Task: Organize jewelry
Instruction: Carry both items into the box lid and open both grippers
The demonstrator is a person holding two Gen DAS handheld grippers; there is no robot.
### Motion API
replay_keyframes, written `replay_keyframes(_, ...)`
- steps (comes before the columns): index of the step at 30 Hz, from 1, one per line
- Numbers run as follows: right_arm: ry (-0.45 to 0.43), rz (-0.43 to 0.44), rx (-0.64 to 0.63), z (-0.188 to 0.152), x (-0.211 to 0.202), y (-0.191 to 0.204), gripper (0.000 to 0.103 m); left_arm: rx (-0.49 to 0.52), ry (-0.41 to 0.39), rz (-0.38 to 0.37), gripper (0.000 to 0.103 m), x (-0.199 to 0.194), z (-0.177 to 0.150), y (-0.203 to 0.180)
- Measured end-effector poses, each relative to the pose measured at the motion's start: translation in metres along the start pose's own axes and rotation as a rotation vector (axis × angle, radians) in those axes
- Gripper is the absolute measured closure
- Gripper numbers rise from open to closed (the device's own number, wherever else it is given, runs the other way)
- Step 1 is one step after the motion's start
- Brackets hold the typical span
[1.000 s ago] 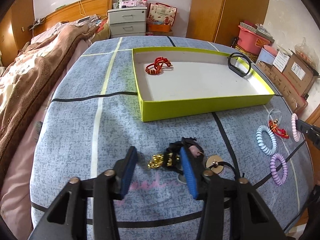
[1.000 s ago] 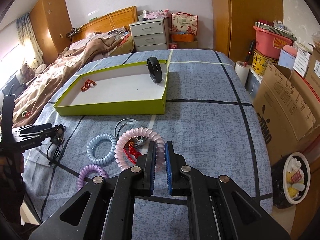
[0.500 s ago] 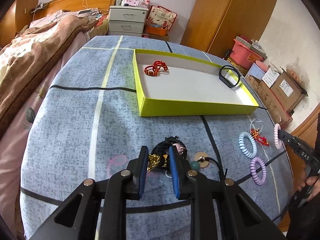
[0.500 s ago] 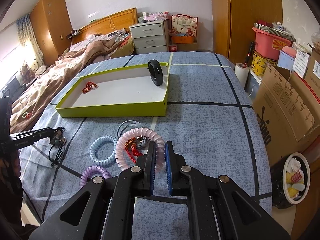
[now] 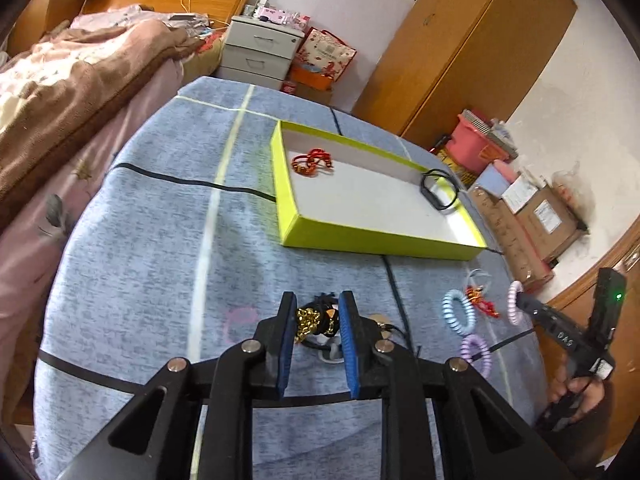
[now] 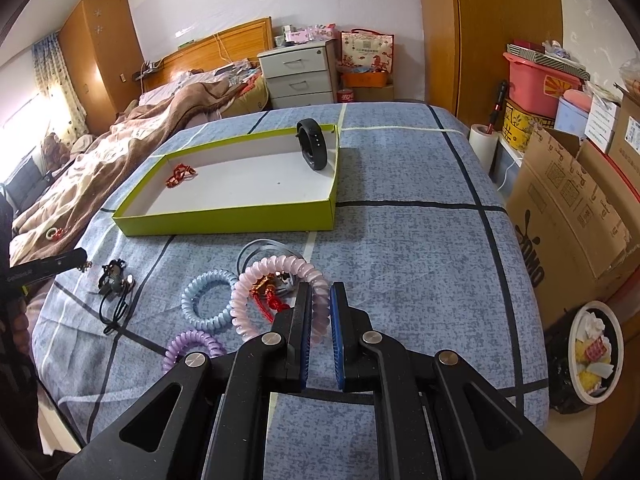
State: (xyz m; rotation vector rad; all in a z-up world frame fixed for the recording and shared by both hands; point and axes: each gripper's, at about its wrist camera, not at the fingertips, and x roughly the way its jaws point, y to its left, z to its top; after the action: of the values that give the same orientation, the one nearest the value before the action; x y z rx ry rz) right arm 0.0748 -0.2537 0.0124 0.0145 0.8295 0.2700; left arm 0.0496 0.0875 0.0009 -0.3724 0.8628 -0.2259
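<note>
Gold chain links (image 5: 306, 317) sit bunched between the blue pads of the left claw (image 5: 317, 320), which is narrowed around them and appears to grip them together with a strand of the black cord tangle (image 5: 326, 303) just ahead of the tips; whether the chain is lifted clear of the blue checked worktop (image 5: 160, 248) I cannot tell. The move ahead turns on the yellow-green tray (image 5: 384, 238): it lies straight ahead of this claw and a little to its right, long side facing it, well apart, with a red knotted piece (image 5: 312, 161) at its far left and a black band (image 5: 440, 194) at its far right. The right claw (image 6: 320, 312) is pinched almost closed on the near rim of the pink spiral ring (image 6: 276, 296), the ring fanning out ahead and left of its tips, above a red tasselled charm (image 6: 270, 300). From that claw the tray (image 6: 224, 224) lies ahead and to the left.
</note>
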Motion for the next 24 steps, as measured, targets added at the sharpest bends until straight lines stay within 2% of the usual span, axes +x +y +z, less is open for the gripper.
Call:
replay_keyframes(6, -0.012, 0.004, -0.018, 0.012, -0.003, 0.005, 0.093, 0.030, 0.005, 0.032, 0.081, 0.004, 0.009, -0.007)
replay_keyframes(14, -0.043, 0.051, -0.079, 0.060, 0.004, 0.026, 0.093, 0.087, -0.018, 0.032, 0.081, 0.009, 0.044, -0.027)
replay_keyframes(19, -0.039, 0.086, -0.108, 0.094, 0.025, 0.040, 0.093, 0.119, -0.022, 0.033, 0.081, 0.024, 0.068, -0.038)
replay_keyframes(24, 0.016, 0.127, -0.114, 0.124, 0.065, 0.053, 0.093, 0.161, 0.009, 0.055, 0.081, 0.049, 0.085, -0.044)
